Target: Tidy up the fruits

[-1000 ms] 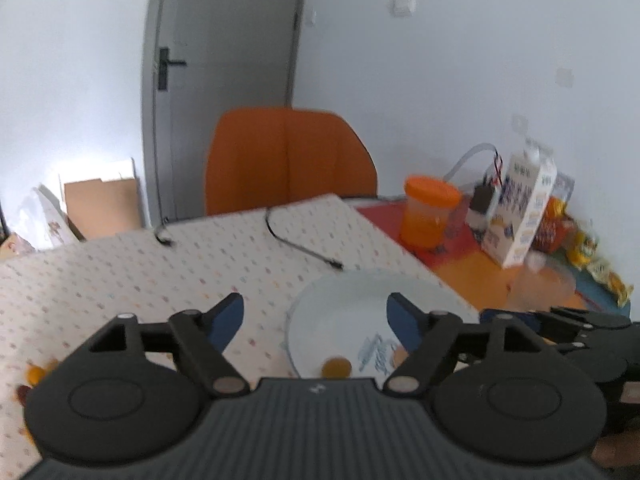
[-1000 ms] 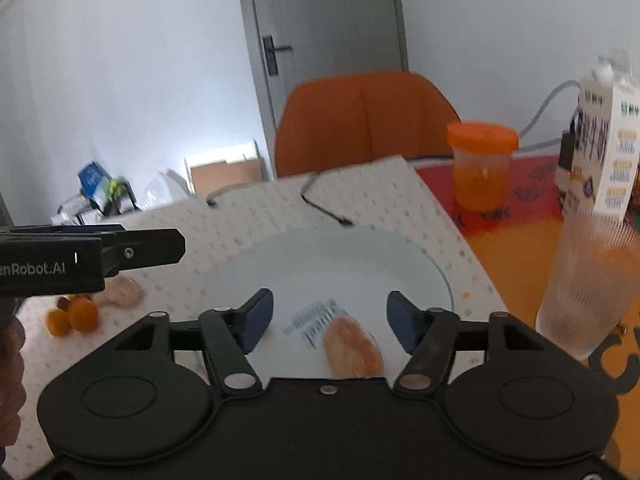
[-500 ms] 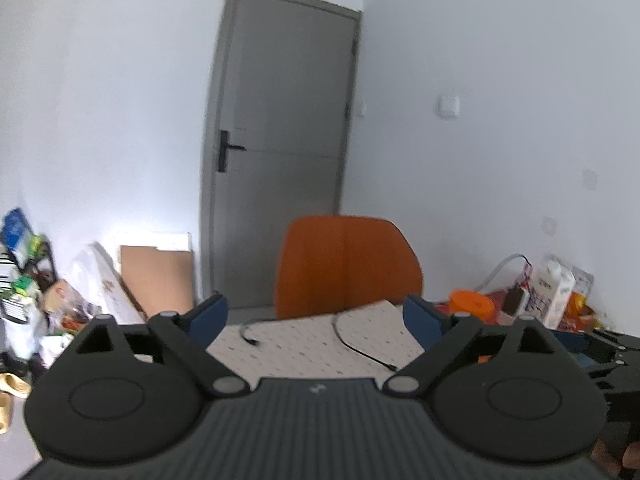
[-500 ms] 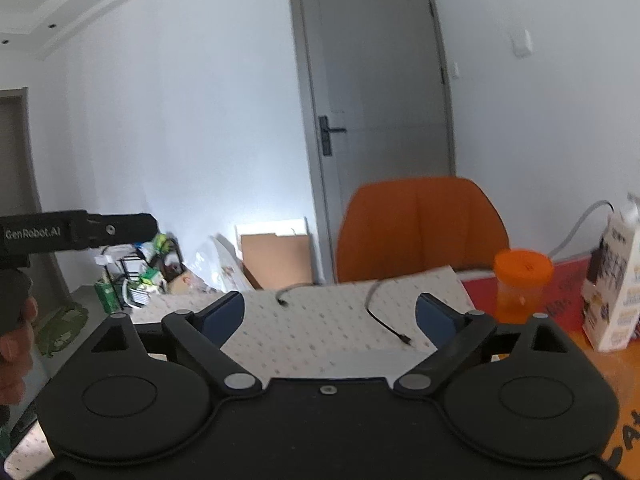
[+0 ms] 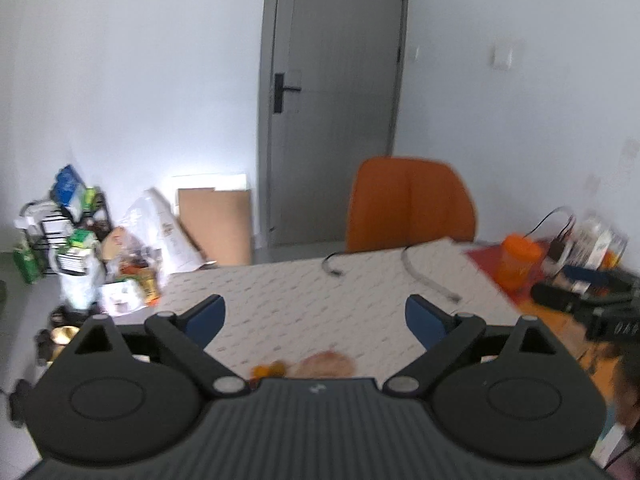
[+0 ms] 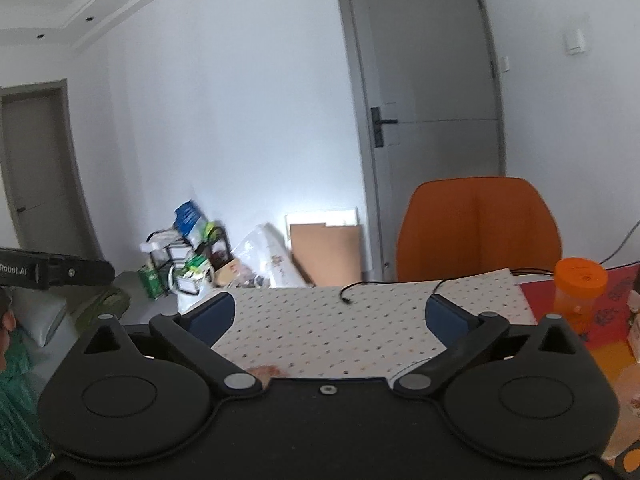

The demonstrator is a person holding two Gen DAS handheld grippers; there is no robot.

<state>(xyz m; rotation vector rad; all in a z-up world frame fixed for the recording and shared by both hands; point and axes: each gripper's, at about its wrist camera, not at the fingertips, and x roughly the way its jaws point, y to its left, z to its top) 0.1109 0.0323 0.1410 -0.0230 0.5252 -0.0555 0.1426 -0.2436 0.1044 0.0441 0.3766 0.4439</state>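
My left gripper (image 5: 315,314) is open and empty, raised over the dotted tablecloth (image 5: 312,300). Just below it, at the gripper body's edge, lie a pale peach-coloured fruit (image 5: 326,364) and small orange fruits (image 5: 268,370). My right gripper (image 6: 330,316) is open and empty, also held above the tablecloth (image 6: 340,332). A bit of the pale fruit (image 6: 264,371) shows at its body's edge. The plate is hidden in both views. The right gripper also shows at the right edge of the left wrist view (image 5: 592,300), and the left gripper at the left edge of the right wrist view (image 6: 52,270).
An orange chair (image 6: 478,228) stands behind the table. An orange-lidded jar (image 6: 578,292) sits on the red mat at the right, with a milk carton (image 5: 600,242) behind it. A black cable (image 6: 400,286) lies on the cloth. Boxes and bags (image 6: 224,256) clutter the floor by the door.
Both grippers tilted up and back from the plate and opened wider. The plate dropped out of view. The left view then swung left, bringing the loose fruits on the cloth under it.
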